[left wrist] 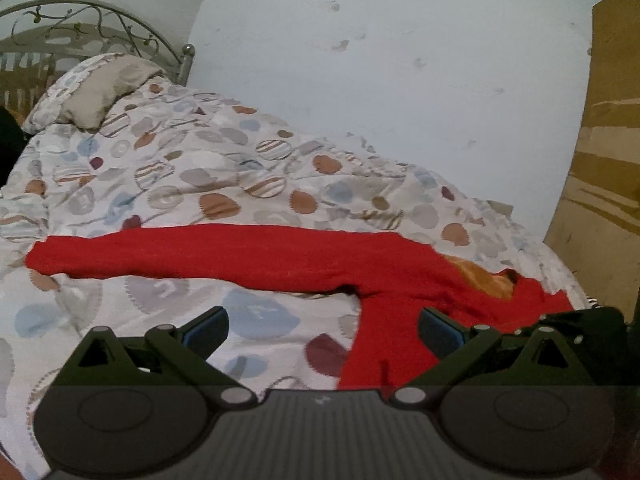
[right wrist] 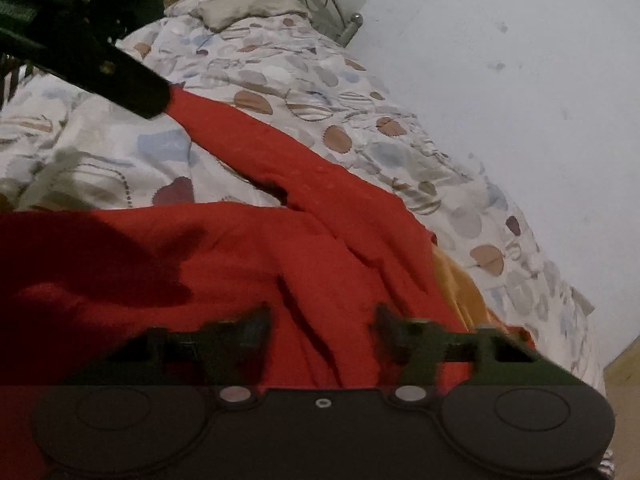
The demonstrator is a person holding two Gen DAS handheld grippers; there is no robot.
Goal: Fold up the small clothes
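Red garment [left wrist: 240, 258] spread on bed [left wrist: 168, 168]; left gripper [left wrist: 323, 330] gaping, empty; right gripper [right wrist: 322, 334] apart over cloth, tilted down.

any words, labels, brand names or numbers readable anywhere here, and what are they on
None: no readable text shows in either view.
The red garment shows no tag or print.
The patterned quilt carries only round patches and stripes, no letters.
The cardboard at the right edge shows no legible print.
The small pale mark on the left gripper body is too small to read.
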